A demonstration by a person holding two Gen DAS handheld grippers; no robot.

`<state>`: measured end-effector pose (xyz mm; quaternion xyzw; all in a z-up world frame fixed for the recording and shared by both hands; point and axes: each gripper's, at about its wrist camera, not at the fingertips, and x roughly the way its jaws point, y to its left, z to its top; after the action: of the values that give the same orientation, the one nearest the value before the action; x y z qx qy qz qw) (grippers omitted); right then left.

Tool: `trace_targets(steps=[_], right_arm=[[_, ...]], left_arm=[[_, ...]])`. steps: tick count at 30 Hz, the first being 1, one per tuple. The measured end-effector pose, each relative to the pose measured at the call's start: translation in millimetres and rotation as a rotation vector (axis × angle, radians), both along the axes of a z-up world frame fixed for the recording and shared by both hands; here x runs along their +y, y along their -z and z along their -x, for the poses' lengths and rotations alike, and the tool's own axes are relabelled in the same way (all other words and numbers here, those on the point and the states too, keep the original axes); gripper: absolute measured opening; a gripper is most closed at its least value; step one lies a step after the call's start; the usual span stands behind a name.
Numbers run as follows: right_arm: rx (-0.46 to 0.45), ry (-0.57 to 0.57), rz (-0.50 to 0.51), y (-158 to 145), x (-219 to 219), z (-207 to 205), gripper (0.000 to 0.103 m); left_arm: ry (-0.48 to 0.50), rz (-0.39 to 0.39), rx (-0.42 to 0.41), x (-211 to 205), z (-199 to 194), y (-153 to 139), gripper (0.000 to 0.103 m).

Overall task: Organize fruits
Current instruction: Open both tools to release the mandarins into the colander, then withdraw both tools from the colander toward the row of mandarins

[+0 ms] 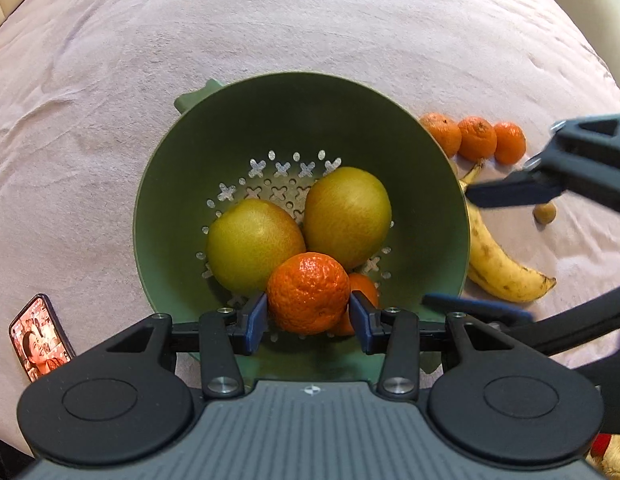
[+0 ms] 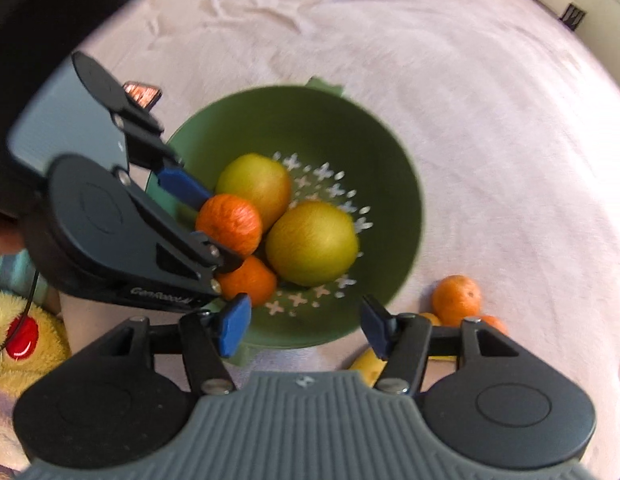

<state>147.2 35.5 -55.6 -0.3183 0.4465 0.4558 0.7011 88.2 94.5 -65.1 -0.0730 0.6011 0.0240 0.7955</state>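
A green colander bowl [image 1: 270,92] stands on the pink cloth and holds two yellow-green round fruits [image 1: 254,252] [image 1: 348,216] and a mandarin [image 1: 364,286]. My left gripper [image 1: 308,316] is shut on a second mandarin [image 1: 308,292], held over the bowl's near side just above the one lying there. In the right wrist view that held mandarin [image 2: 230,222] sits between the left gripper's blue pads [image 2: 182,186]. My right gripper [image 2: 304,320] is open over the bowl's near rim [image 2: 370,140], with nothing between its fingers.
Three mandarins [image 1: 476,138], a spotted banana [image 1: 498,264] and a small brown round fruit [image 1: 545,213] lie on the cloth right of the bowl. A phone [image 1: 38,336] lies at the near left. A yellow plush toy [image 2: 18,332] is beside the cloth.
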Motion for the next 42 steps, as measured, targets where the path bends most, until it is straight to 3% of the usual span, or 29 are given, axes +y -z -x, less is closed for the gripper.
trace_targets(steps=[4,7,11,19,23,26,32,37,42], right_arm=[[-0.089,0.058,-0.064,-13.9,-17.7,9.3,0.070],[-0.125,0.141,-0.109,-19.7,-31.0,11.3,0.070],[-0.106,0.247,-0.183,-22.2,-49.0,8.1,0.070],[-0.084,0.373,-0.198,-12.1,-68.8,9.3,0.070],[-0.077,0.417,-0.218,-9.9,-79.1,10.9,0.070],[-0.080,0.443,-0.223,-9.6,-86.8,12.8,0.070],[-0.086,0.498,-0.241,-9.6,-102.2,14.4,0.070],[-0.090,0.551,-0.259,-12.6,-118.4,17.8,0.071],[-0.112,0.585,-0.277,-17.0,-132.4,20.8,0.071]], left_arm=[[0.003,-0.005,0.002,1.1,-0.4,0.0,0.050],[0.027,-0.063,0.014,-4.2,1.3,-0.9,0.050],[0.039,-0.081,0.030,-6.3,1.9,1.2,0.051],[0.049,-0.147,0.076,-11.4,-0.2,13.4,0.056],[0.036,-0.166,0.048,-10.6,1.0,9.2,0.059],[0.033,-0.183,0.024,-11.3,3.3,1.6,0.070],[0.041,-0.189,-0.001,-15.7,6.3,-12.1,0.070],[0.047,-0.195,-0.078,-22.1,7.9,-28.4,0.070],[0.043,-0.130,-0.161,-30.0,8.2,-43.5,0.070]])
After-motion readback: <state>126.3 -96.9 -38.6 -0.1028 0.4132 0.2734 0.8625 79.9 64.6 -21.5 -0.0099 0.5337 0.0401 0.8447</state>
